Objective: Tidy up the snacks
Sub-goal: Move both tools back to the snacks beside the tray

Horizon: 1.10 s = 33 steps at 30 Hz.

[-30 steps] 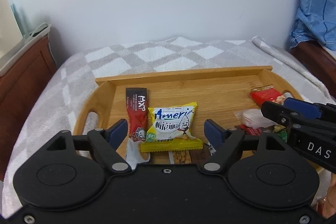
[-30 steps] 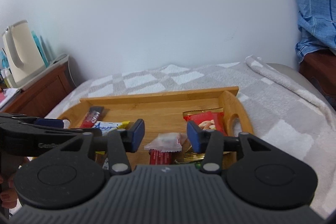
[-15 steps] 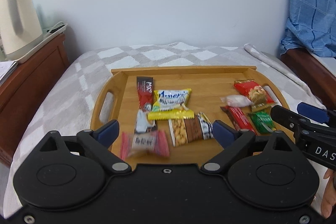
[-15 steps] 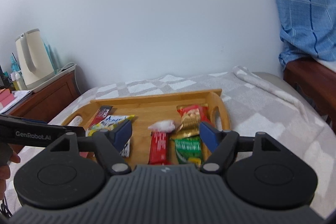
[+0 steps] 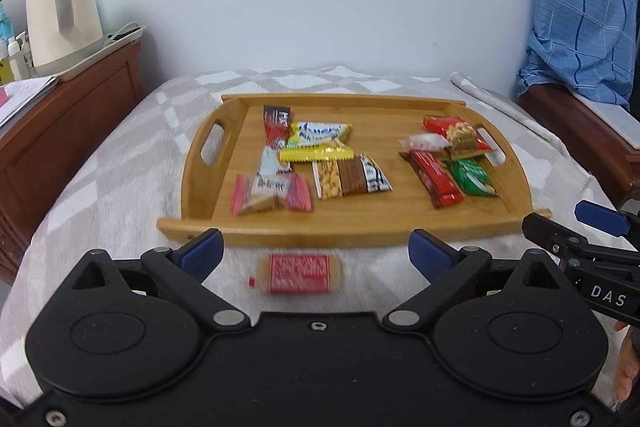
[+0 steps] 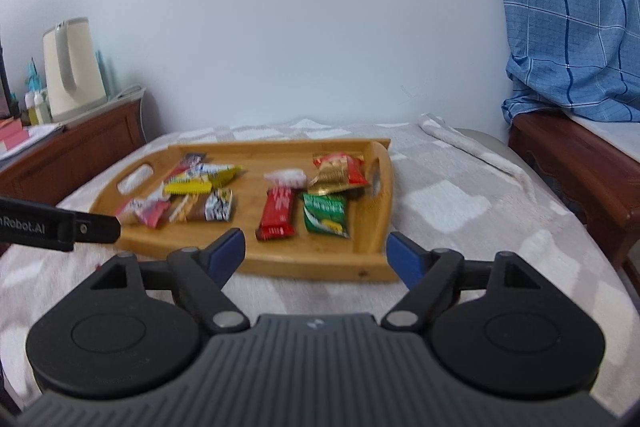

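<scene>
The left gripper (image 5: 316,253) is released, its jaws opening with nothing gripped; a small red snack packet (image 5: 301,273) lies on the bed (image 5: 100,187) between its fingers (image 5: 202,253), just off the tray's (image 5: 360,227) near edge. The right gripper (image 6: 316,255) is released too, jaws opening and empty, before the tray's near right corner. Snacks (image 5: 350,177) lie grouped along the tray's left and right sides.

A grey-and-white checked blanket (image 5: 120,187) covers the bed (image 6: 480,227). On it sits a wooden tray (image 5: 360,227) — and just before the tray's near edge lies a small red packet (image 5: 300,273), apart from it. A rolled towel (image 6: 472,147) lies along the bed's far right side.
</scene>
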Motion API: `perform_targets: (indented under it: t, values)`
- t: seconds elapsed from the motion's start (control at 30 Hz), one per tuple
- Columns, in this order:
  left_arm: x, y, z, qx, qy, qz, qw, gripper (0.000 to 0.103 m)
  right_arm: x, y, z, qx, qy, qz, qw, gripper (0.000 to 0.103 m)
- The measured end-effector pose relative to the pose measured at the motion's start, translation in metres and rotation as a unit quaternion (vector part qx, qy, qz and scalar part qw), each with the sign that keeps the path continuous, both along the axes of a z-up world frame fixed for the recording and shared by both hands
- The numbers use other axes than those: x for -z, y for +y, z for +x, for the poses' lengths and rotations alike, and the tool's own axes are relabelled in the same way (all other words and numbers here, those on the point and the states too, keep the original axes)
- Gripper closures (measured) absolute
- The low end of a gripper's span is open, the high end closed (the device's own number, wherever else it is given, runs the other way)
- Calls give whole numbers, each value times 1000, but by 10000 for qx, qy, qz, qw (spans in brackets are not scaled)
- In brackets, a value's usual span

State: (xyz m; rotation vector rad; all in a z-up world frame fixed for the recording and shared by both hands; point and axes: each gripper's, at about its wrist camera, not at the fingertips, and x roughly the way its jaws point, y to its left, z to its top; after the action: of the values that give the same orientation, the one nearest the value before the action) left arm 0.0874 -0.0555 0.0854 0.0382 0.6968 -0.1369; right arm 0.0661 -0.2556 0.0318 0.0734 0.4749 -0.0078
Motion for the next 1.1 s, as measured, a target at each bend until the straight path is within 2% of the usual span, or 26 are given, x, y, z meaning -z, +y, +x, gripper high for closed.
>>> perform_targets:
  t: [0.27,0.43,0.63,0.73,0.8,0.87,0.93,1.1]
  values:
    - [11,-2,-28,-54,-34,-51,10000,3,11,1,-21,107,149,-78,9998,13]
    - [13,3,-40,-211,-129,-298,9992,3,14,3,-27,199,265,-164,9993,11]
    - [22,-1,-48,-162,-39,-173,9997,6,18,4,-26,221,408,-249,9986,11]
    - [31,-5,-49,-64,168,-135,9997,17,22,8,-24,196,505,-372,9978,11]
    - [39,-6,-48,18,427,-214,9989,47,25,10,-21,188,607,-469,9969,11]
    - [47,-7,-46,125,708,-399,9966,60,28,11,-19,165,679,-518,9962,11]
    - [54,-9,-46,184,848,-479,9951,61,30,11,-17,147,735,-536,9957,11]
    - [62,-17,-46,233,823,-431,9954,62,35,19,-11,15,883,-705,9936,11]
